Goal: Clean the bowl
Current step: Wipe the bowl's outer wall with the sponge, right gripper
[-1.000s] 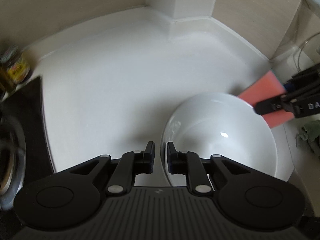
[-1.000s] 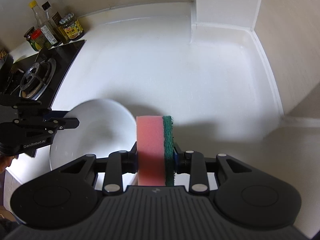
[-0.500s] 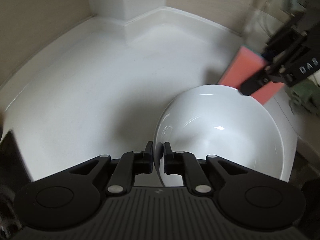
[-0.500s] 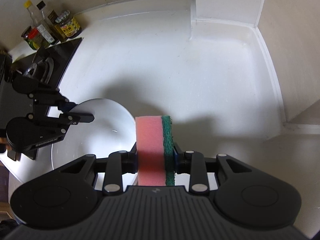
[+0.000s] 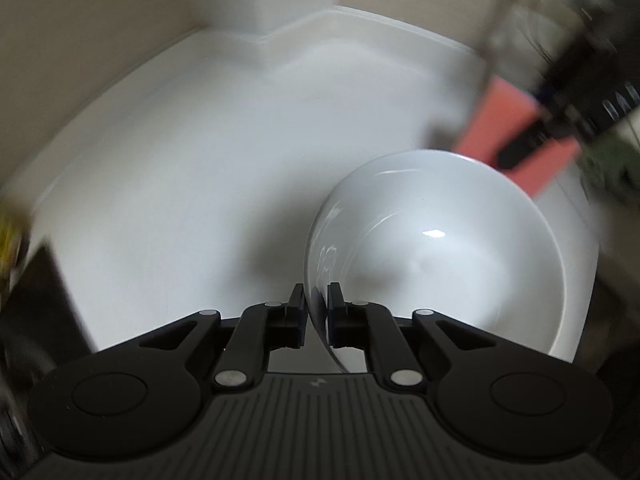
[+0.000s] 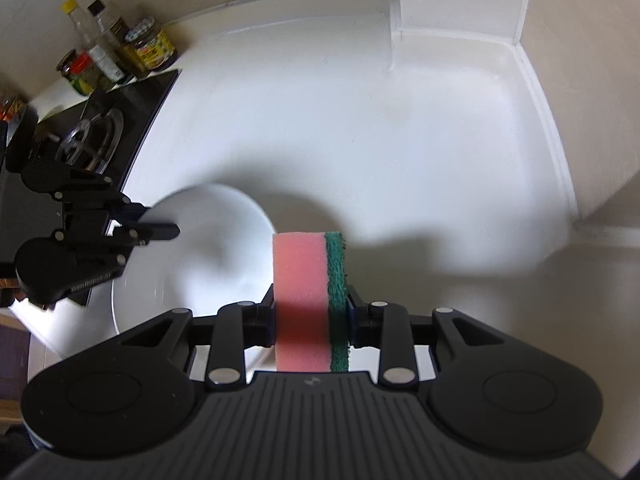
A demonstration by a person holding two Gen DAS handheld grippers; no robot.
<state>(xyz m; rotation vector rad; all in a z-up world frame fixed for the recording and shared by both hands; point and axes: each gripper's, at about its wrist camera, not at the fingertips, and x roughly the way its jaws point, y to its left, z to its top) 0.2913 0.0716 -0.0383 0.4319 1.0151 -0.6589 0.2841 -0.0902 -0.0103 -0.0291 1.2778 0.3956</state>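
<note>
A white bowl (image 5: 440,248) is held by its near rim in my left gripper (image 5: 316,308), which is shut on it, and the bowl is tilted above the white counter. The bowl also shows in the right wrist view (image 6: 208,248), with the left gripper (image 6: 156,224) on its left rim. My right gripper (image 6: 310,312) is shut on a pink sponge with a green scouring side (image 6: 304,296), held upright just right of the bowl. In the left wrist view the sponge (image 5: 516,136) sits blurred beyond the bowl's far rim.
The white counter (image 6: 400,128) runs back to a walled corner. A black gas hob (image 6: 92,144) lies at the left, with several bottles and jars (image 6: 116,52) behind it. A green cloth (image 5: 612,168) lies at the right edge.
My left gripper has lifted and turned the bowl to the right, toward the sponge. The sponge stays clamped in my right gripper and now sits nearer the bowl's rim.
</note>
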